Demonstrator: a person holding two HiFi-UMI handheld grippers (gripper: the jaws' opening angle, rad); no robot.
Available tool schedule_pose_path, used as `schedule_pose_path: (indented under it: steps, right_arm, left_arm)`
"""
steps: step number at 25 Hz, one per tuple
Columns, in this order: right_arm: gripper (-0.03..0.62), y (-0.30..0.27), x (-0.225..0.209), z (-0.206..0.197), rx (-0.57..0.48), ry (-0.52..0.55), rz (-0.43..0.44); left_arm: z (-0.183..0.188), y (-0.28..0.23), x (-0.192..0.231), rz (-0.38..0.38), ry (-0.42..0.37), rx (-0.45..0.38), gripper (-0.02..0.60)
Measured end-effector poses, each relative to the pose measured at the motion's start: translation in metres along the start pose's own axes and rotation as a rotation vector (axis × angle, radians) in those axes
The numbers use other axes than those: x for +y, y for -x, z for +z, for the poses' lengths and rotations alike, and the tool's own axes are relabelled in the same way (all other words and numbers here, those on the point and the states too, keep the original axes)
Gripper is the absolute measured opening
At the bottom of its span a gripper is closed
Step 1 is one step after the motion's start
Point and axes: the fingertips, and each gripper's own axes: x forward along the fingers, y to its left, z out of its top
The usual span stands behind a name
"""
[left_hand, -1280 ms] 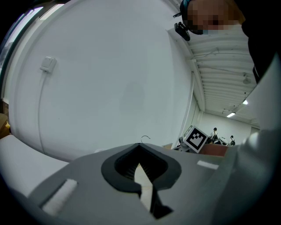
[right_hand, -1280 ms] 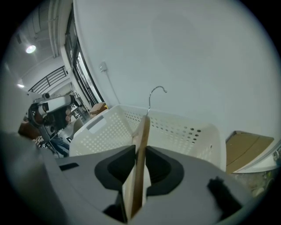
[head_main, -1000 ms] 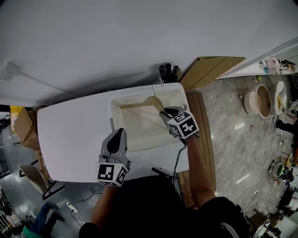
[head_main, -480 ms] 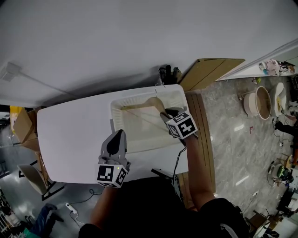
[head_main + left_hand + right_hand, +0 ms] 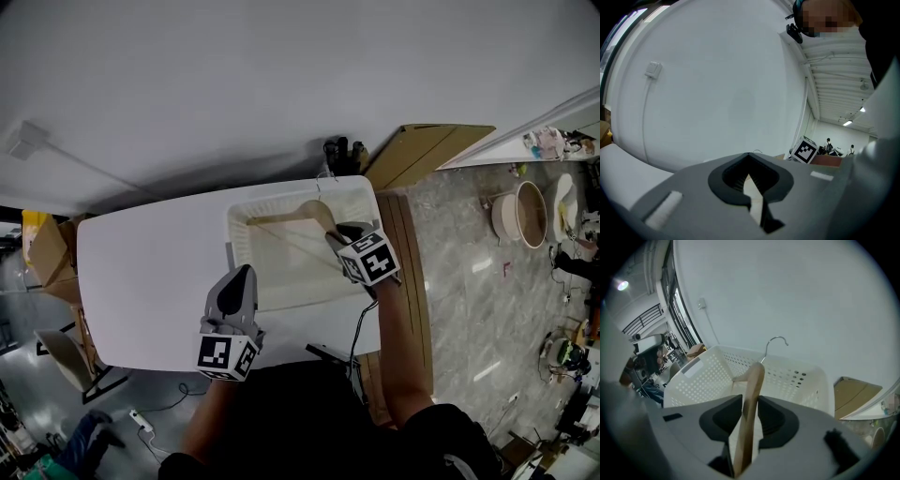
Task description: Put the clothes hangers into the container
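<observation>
Leaning inside the white container (image 5: 232,258), the wooden hanger (image 5: 302,214) runs up between the right gripper's (image 5: 343,234) jaws, its hook above the far rim. Those jaws have just been opening and stand slack around the wood. Beside the container, the left gripper (image 5: 240,277) hovers over the table (image 5: 141,272), jaws pressed together, empty.

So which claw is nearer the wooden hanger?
Right. The right claw, jaws just opening, straddles the hanger in the basket; the left claw is by the basket's left edge, clear of the hanger.
</observation>
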Motion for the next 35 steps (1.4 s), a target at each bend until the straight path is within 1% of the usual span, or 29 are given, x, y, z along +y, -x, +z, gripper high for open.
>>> schedule_pose_path:
  steps: [4, 11, 17, 26, 28, 32, 35]
  right_arm:
    - [0.124, 0.002, 0.0, 0.0, -0.012, -0.001, -0.002]
    - [0.124, 0.011, -0.001, 0.003, -0.04, -0.014, -0.023]
    - [0.13, 0.022, -0.005, 0.005, -0.061, -0.01, -0.061]
    - [0.129, 0.039, -0.003, 0.002, -0.075, -0.018, -0.088]
    - [0.112, 0.044, 0.0, 0.004, -0.088, -0.019, -0.097]
    - [0.053, 0.057, 0.007, 0.007, -0.125, -0.026, -0.119]
    - [0.029, 0.065, 0.013, 0.008, -0.15, -0.034, -0.133]
  left_arm:
    - [0.001, 0.001, -0.001, -0.009, -0.007, -0.008, 0.005]
    - [0.002, 0.005, -0.004, -0.011, -0.002, -0.018, 0.005]
    - [0.005, 0.011, -0.008, -0.015, -0.007, -0.03, 0.005]
    - [0.01, 0.02, -0.012, -0.024, -0.01, -0.045, 0.005]
    - [0.01, 0.023, -0.012, -0.028, -0.009, -0.049, 0.005]
    - [0.014, 0.028, -0.016, -0.043, -0.011, -0.06, 0.005]
    - [0.016, 0.032, -0.018, -0.057, -0.013, -0.068, 0.005]
